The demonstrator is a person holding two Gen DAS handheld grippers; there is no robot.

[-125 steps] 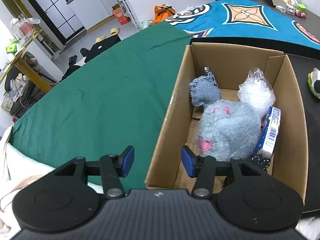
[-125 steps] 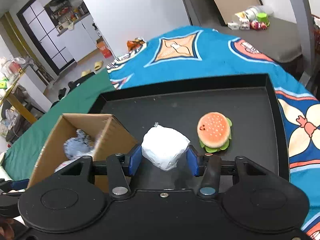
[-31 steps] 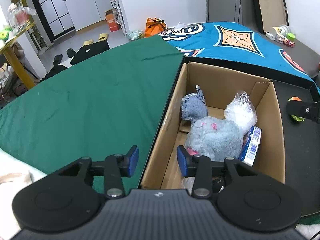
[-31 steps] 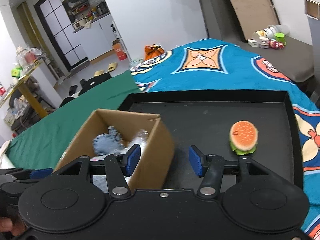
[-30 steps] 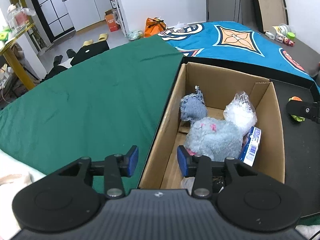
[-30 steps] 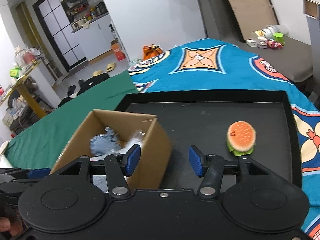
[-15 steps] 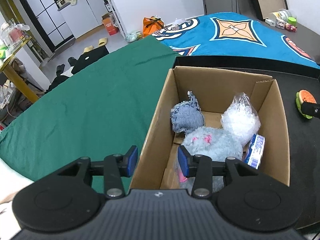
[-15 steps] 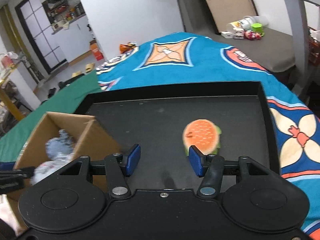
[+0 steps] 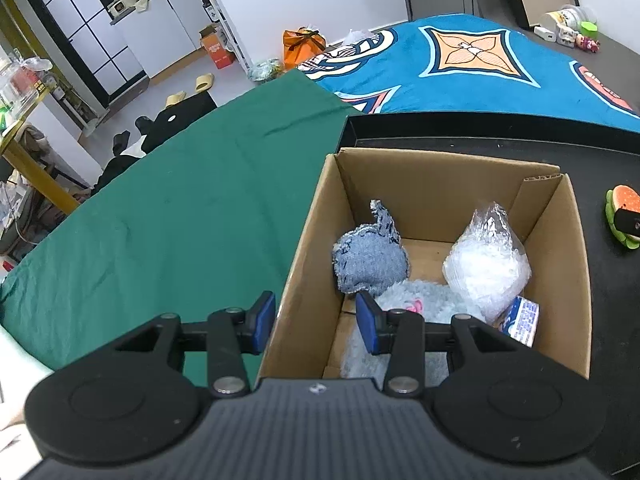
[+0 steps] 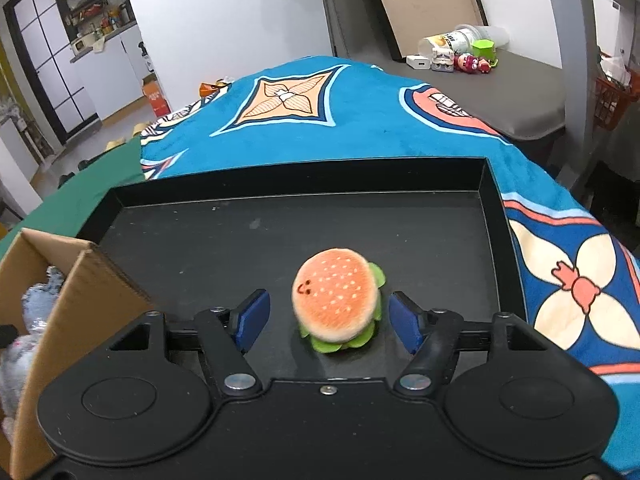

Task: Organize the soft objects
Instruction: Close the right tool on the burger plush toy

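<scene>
A plush hamburger (image 10: 338, 300) lies on the black tray (image 10: 280, 236). My right gripper (image 10: 328, 320) is open, its blue pads on either side of the burger without touching it. The burger also shows at the right edge of the left wrist view (image 9: 622, 218). A cardboard box (image 9: 440, 172) holds a blue-grey cloth toy (image 9: 370, 258), a white bag in clear plastic (image 9: 488, 268), a pale blue plush (image 9: 416, 300) and a small blue-and-white pack (image 9: 522, 320). My left gripper (image 9: 316, 320) is open, straddling the box's left wall.
The box (image 10: 80, 296) stands at the left end of the tray. A green cloth (image 9: 180, 208) covers the surface to the left, a blue patterned blanket (image 10: 360, 120) lies behind. Small toys and a cup (image 10: 460, 52) sit on a grey surface far back.
My right gripper let go of the white bag into the box, then swung right and closed in on the burger, which now sits between its open pads. The left gripper shifted slightly at the box wall.
</scene>
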